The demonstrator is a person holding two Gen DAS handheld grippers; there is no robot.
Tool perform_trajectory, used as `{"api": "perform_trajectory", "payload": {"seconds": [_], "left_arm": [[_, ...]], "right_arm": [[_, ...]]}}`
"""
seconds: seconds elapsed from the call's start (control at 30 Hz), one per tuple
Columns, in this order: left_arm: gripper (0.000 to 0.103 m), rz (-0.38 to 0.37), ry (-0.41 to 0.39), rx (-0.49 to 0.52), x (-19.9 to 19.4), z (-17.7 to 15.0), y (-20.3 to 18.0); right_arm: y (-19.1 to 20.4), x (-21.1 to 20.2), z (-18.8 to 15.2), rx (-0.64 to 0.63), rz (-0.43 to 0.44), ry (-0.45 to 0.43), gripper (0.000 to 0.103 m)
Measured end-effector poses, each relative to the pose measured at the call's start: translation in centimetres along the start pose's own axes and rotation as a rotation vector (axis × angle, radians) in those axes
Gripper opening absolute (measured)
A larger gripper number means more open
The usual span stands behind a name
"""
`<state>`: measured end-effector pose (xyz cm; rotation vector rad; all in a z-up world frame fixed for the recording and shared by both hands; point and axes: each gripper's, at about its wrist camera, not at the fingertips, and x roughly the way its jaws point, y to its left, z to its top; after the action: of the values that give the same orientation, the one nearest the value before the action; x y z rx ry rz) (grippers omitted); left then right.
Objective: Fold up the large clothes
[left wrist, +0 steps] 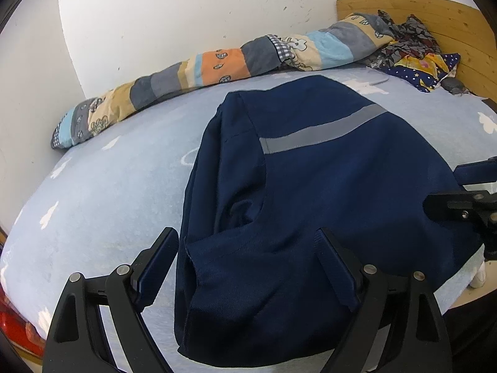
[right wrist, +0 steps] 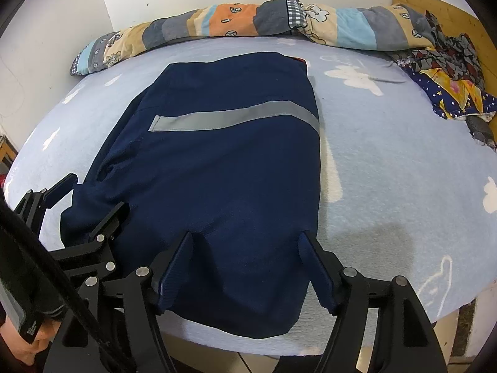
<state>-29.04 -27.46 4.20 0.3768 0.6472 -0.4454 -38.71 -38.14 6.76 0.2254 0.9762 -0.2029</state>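
Observation:
A navy blue garment (left wrist: 304,192) with a grey reflective stripe (left wrist: 323,130) lies partly folded on the light blue bed; it also shows in the right wrist view (right wrist: 223,168). My left gripper (left wrist: 245,242) is open, its fingers straddling the garment's near left edge. My right gripper (right wrist: 245,242) is open over the garment's near hem. The left gripper also shows in the right wrist view (right wrist: 93,195), at the garment's left side. The right gripper shows at the right edge of the left wrist view (left wrist: 472,186).
The bed sheet (right wrist: 388,161) is light blue with white cloud prints. A rolled patchwork quilt (right wrist: 248,21) lies along the white wall. A heap of patterned clothes (right wrist: 450,77) sits by the wooden headboard (left wrist: 435,15). The bed's near edge (right wrist: 310,342) is just below the grippers.

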Motion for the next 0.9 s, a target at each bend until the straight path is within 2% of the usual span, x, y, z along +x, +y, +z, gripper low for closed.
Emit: {"api": "perform_trajectory", "payload": {"seconds": [0.1,0.17,0.23,0.33,0.57,0.9], "left_arm": [[0.088,0.001,-0.032,0.005,-1.1,0.4,-0.1],[0.089,-0.005,-0.054,-0.005,-1.9,0.8,0.1],[0.098,-0.003,-0.078,-0.030,-2.9,1.3,0.5],[0.100,0.008,-0.122,-0.066,-4.3,2.0,1.2],[0.103,0.028,-0.154,-0.159,-5.7,3.0,3.4],[0.103,0.045,-0.146,-0.204,-5.9,3.0,4.3]], "right_arm": [[-0.5,-0.9,0.3,0.027,0.022,-0.036,0.075],[-1.1,-2.2,0.6,0.055,0.004,-0.093,0.075],[-1.8,-3.6,0.8,0.083,-0.030,-0.152,0.076],[-2.4,-4.9,1.0,0.117,-0.056,-0.214,0.078],[-1.0,-6.2,1.1,0.073,-0.084,-0.278,0.082],[1.1,-7.0,0.9,-0.012,-0.120,-0.333,0.085]]}}
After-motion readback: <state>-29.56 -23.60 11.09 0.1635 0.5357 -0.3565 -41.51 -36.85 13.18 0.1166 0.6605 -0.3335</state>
